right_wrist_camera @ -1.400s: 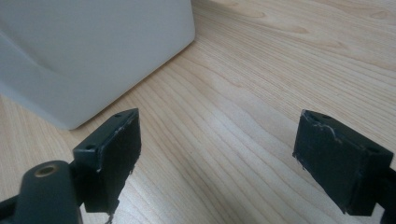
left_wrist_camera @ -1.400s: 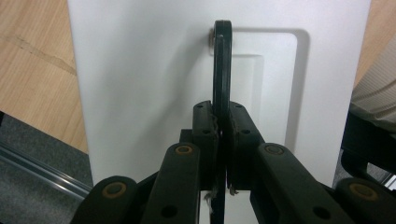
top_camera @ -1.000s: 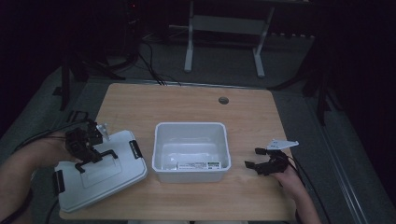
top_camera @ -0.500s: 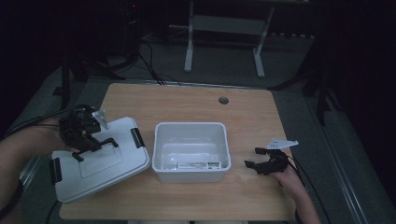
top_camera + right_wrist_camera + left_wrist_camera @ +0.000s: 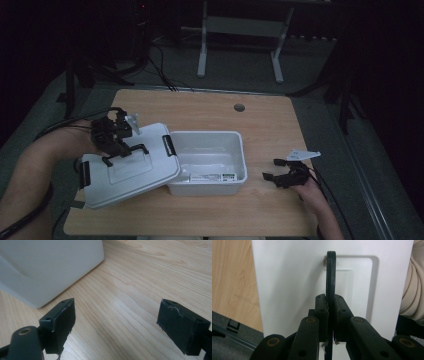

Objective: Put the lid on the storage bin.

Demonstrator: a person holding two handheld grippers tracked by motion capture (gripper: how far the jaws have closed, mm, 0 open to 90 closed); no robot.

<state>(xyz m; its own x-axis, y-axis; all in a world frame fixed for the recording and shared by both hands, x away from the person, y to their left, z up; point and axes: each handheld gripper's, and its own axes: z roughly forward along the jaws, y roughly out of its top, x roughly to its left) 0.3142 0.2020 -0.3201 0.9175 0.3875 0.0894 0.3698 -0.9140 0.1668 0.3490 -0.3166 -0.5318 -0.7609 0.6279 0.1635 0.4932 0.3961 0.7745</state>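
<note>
The wooden worktop [image 5: 280, 120] carries a white open bin [image 5: 207, 162], which stands near its middle with a label on its front wall. In the right gripper view one corner of that bin [image 5: 50, 270] rises at the upper left, just beyond the jaws.

The white lid [image 5: 127, 167] sits to the left of the bin, tilted — its right edge, with a black latch [image 5: 168, 145], lies at or over the bin's left rim, while its near left corner hangs out past the worktop's front left edge. A second black latch [image 5: 84, 174] shows on the lid's left side. In the left gripper view the lid [image 5: 292, 277] spreads broad and white behind the jaws, with a shallow recessed panel around the handle.

The left gripper [image 5: 117, 147] is closed tight on the lid's black handle [image 5: 125, 152]; in its own view the handle [image 5: 330, 272] stands edge-on between the two pads, which press on it from both sides. A forearm comes in behind it from the lower left.

The right gripper [image 5: 277, 170] rests low on the worktop to the right of the bin, apart from it, with its jaws spread wide — nothing is between them but bare wood [image 5: 117, 320].
</note>
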